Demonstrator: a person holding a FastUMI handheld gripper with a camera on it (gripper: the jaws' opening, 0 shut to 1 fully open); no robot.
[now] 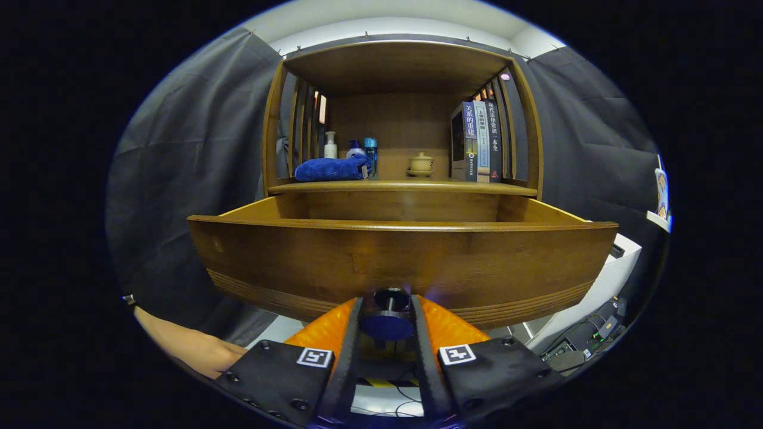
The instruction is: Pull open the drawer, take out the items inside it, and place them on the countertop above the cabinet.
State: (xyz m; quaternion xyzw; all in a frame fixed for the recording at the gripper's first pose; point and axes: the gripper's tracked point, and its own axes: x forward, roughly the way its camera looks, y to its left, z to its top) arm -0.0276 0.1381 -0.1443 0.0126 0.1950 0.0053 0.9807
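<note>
Tool (387, 310) clamped on knob (388, 326) (drawer (403, 262) open)

Gripper (387, 305): two flat black mounting plates, at 7 and 5 o'clock, each with round-head screws and one square black-and-white marker tag. Ribbed fingers (444, 325) clamp the drawer knob (387, 326). Thin black cables and a yellow-black striped strip at 6 o'clock.

Drawer (402, 262) pulled out in front of the cabinet (402, 65), with its knob (388, 316) between the gripper (388, 325) fingers, both touching it. On the countertop (402, 187) behind the drawer: cloth (331, 169) at left with bottles (350, 148) behind it, cup (421, 163) in the middle, books (477, 142) standing at right.
</note>
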